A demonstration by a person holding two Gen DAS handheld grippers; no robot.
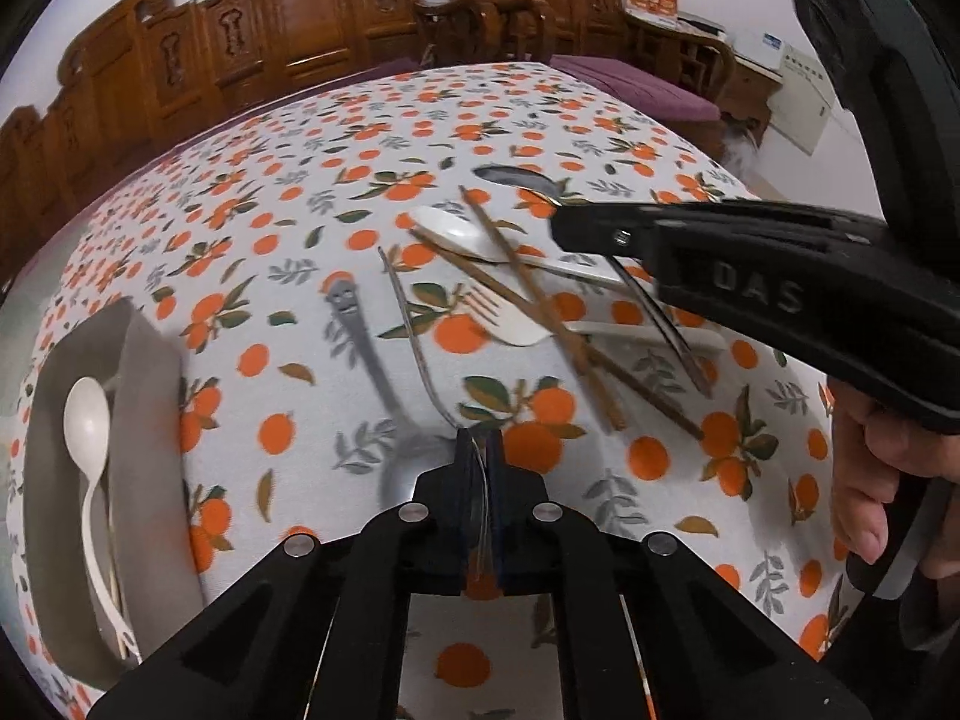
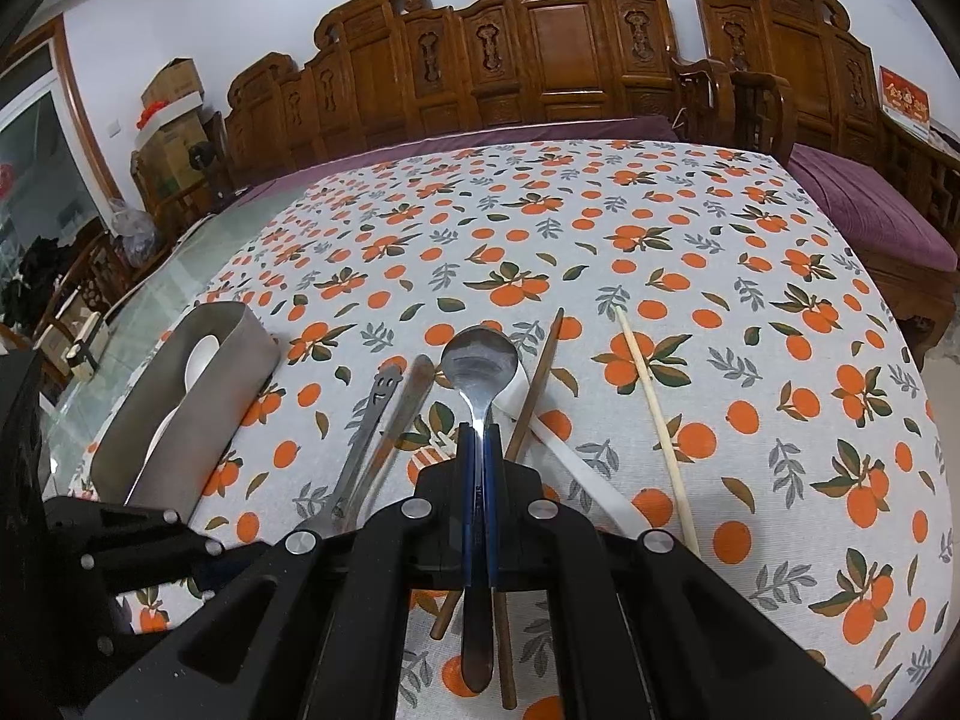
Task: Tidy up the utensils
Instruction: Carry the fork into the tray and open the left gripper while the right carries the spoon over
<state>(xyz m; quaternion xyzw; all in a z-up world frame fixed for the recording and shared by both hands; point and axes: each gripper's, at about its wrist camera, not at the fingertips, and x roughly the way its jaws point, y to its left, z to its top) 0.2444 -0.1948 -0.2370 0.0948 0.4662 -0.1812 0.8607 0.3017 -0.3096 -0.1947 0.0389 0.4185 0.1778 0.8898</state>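
At the bottom of the left wrist view, my left gripper is shut on a thin metal fork. Its handle reaches away over the orange-print tablecloth. My right gripper is shut on the handle of a metal spoon, bowl pointing away. From the left wrist view the right gripper comes in from the right, above a crossed heap of a white spoon, a white fork and brown chopsticks. A smiley-handled metal spoon lies just left of the held fork.
A grey metal tray stands at the table's left edge with a white spoon inside. One pale chopstick lies alone to the right. A hand grips the right gripper's handle. Carved wooden benches stand behind the table.
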